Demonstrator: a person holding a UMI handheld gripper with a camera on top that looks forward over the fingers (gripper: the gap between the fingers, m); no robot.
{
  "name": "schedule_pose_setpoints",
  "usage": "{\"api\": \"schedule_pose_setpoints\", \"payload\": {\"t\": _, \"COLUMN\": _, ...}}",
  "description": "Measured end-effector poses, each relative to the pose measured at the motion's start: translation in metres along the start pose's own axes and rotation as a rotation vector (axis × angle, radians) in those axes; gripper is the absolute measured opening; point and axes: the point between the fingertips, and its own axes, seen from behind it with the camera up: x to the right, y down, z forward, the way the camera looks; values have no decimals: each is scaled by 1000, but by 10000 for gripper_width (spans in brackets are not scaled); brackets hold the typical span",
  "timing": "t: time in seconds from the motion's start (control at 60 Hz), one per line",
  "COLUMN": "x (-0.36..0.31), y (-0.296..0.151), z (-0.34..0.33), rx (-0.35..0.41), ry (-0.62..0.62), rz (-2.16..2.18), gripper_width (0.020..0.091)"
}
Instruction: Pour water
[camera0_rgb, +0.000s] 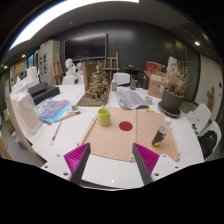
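My gripper (112, 166) hangs open above the near edge of the white table (110, 172), with nothing between its magenta pads. Beyond the fingers lies a tan mat (120, 142). On the mat stand a yellow-green cup (104, 117) to the left and a dark red round coaster or lid (126, 126) near the middle. A small dark bottle (160, 134) stands upright at the mat's right edge. All of these are well ahead of the fingers.
A potted plant (172, 98) stands far right. Papers and a magazine (55, 110) lie at left, a pen (57, 132) beside them. A small wooden tree figure (97, 82) and clutter (132, 97) fill the table's far end. Chairs ring the table.
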Motion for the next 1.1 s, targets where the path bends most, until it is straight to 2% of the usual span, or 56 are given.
{"api": "schedule_pose_setpoints", "payload": {"t": 0.15, "x": 91, "y": 18, "z": 28, "rx": 28, "ry": 65, "rz": 3, "gripper_width": 860}}
{"api": "schedule_pose_setpoints", "payload": {"t": 0.383, "x": 212, "y": 30, "z": 88, "rx": 128, "ry": 144, "rz": 29, "gripper_width": 858}}
{"api": "schedule_pose_setpoints", "payload": {"t": 0.45, "x": 228, "y": 31, "z": 110, "rx": 146, "ry": 126, "rz": 35, "gripper_width": 857}}
{"api": "schedule_pose_setpoints", "payload": {"t": 0.683, "x": 247, "y": 35, "z": 186, "rx": 143, "ry": 69, "rz": 62, "gripper_width": 859}}
{"api": "schedule_pose_setpoints", "payload": {"t": 0.767, "x": 246, "y": 32, "z": 204, "rx": 152, "ry": 48, "rz": 74, "gripper_width": 838}}
{"api": "schedule_pose_setpoints", "payload": {"t": 0.8, "x": 245, "y": 33, "z": 211, "rx": 156, "ry": 43, "rz": 73, "gripper_width": 815}}
{"api": "schedule_pose_setpoints", "payload": {"t": 0.85, "x": 244, "y": 32, "z": 218, "rx": 159, "ry": 37, "rz": 73, "gripper_width": 739}}
{"api": "schedule_pose_setpoints", "payload": {"t": 0.967, "x": 251, "y": 28, "z": 228, "rx": 173, "ry": 53, "rz": 85, "gripper_width": 445}}
{"api": "schedule_pose_setpoints", "payload": {"t": 1.1, "x": 249, "y": 26, "z": 228, "rx": 186, "ry": 49, "rz": 96, "gripper_width": 395}}
